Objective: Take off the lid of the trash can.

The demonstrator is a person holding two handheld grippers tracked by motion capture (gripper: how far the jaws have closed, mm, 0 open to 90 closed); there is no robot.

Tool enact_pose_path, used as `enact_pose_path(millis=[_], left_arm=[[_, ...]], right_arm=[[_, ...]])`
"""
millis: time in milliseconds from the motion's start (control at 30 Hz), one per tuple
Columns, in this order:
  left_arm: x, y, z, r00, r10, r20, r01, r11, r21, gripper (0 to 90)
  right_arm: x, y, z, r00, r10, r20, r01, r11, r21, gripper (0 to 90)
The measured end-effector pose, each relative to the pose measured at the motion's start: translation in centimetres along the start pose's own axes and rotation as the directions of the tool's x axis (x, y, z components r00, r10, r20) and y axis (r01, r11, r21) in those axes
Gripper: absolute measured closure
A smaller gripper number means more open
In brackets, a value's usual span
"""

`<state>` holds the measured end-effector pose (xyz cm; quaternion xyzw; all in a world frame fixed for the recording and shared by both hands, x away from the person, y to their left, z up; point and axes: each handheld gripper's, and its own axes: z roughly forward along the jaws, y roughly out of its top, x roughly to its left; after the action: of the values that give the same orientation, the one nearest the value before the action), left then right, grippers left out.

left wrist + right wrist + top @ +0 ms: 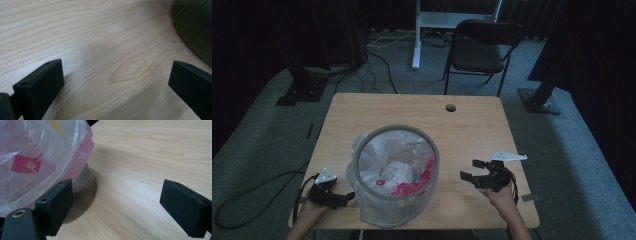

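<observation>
Bin liner: thin clear plastic bag lining round grey bin, between both grippers.
Handling: light, soft, slippery; pinch overhang at rim.
Left gripper: wide, empty.
Right gripper: wide, empty.

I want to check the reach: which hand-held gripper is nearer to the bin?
Left. The left hand-held gripper sits right beside the bin, almost at its bag. The right hand-held gripper hangs apart from it across bare table.
</observation>
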<state>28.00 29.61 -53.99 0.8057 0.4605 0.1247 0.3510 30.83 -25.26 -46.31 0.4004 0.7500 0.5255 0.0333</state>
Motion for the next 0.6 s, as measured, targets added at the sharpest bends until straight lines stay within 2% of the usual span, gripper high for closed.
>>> enact_pose_path(millis=[200, 433, 600], left_arm=[[-0.3, 0.0, 0.1, 0.9998, 0.019, -0.001, -0.019, 0.9997, 0.013, 0.2], [-0.4, 0.0, 0.2, 0.9996, 0.028, 0.006, -0.028, 0.9995, 0.012, 0.2], [-0.6, 0.0, 0.1, 0.9993, 0.038, 0.004, -0.038, 0.9991, 0.017, 0.2]], right_arm=[[0.2, 0.7, -0.8, 1.0, -0.007, -0.005, 0.007, 1.0, -0.027, 11.1], [1.1, 3.1, -2.1, 0.9985, -0.054, 0.01, 0.055, 0.996, -0.066, 11.2], [1.9, 5.1, -2.7, 0.9965, -0.084, -0.009, 0.082, 0.992, -0.095, 12.2]])
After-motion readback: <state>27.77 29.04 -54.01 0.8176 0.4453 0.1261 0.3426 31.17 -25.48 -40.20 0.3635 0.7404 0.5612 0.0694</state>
